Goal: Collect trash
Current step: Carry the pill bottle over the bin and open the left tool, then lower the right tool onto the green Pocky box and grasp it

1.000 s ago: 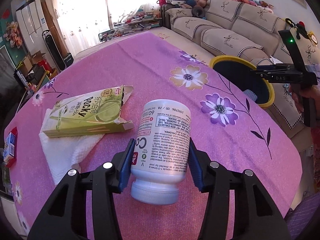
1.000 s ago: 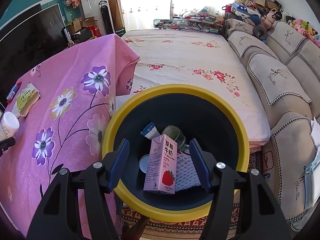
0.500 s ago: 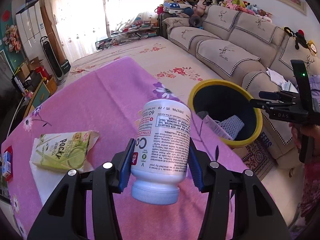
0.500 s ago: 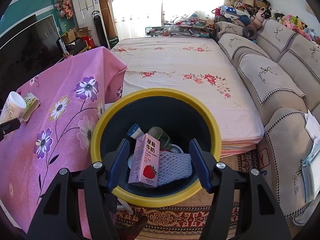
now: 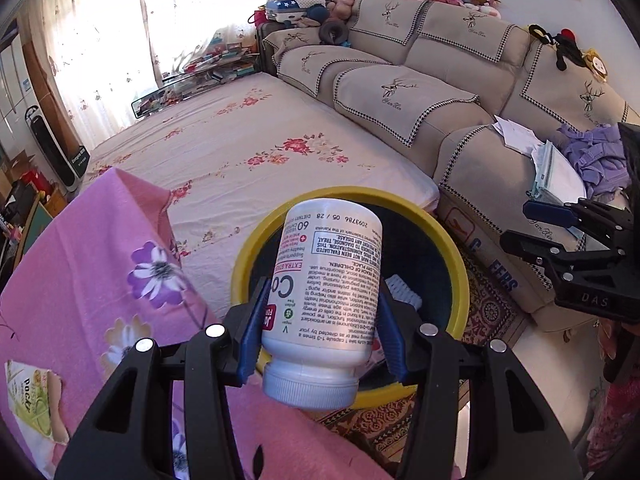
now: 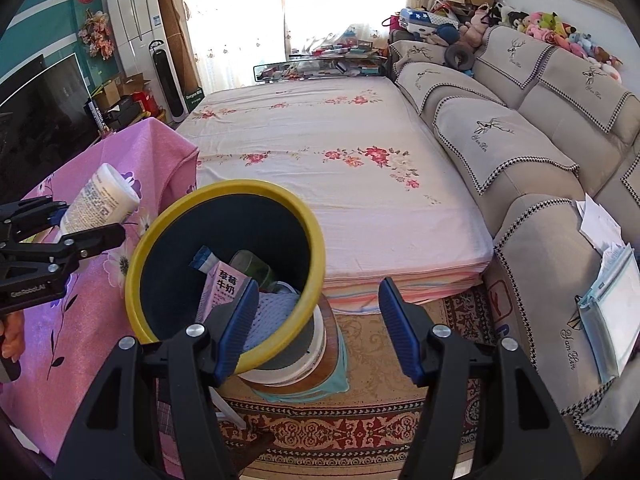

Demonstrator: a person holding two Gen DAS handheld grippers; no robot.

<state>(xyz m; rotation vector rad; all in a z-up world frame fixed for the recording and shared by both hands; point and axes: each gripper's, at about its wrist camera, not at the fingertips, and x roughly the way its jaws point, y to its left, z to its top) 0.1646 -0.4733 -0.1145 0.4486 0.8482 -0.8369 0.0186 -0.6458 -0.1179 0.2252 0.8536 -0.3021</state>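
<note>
My left gripper is shut on a white pill bottle, cap toward the camera, held over the near rim of the yellow-rimmed dark bin. In the right wrist view the same white pill bottle hangs just left of the yellow-rimmed bin, in the left gripper. Inside the bin lie a pink milk carton, a white foam net and other trash. My right gripper stands open with nothing between its fingers, to the right of the bin. A green Pocky box lies on the pink tablecloth.
A low bed with a floral sheet lies behind the bin. A beige sofa with papers and a folder runs along the right. A patterned rug covers the floor below. The right gripper shows at the right edge of the left wrist view.
The left gripper has carried the bottle off the table toward the bin. The right gripper has drawn back to the right and up, so the bin now sits left of its fingers.
</note>
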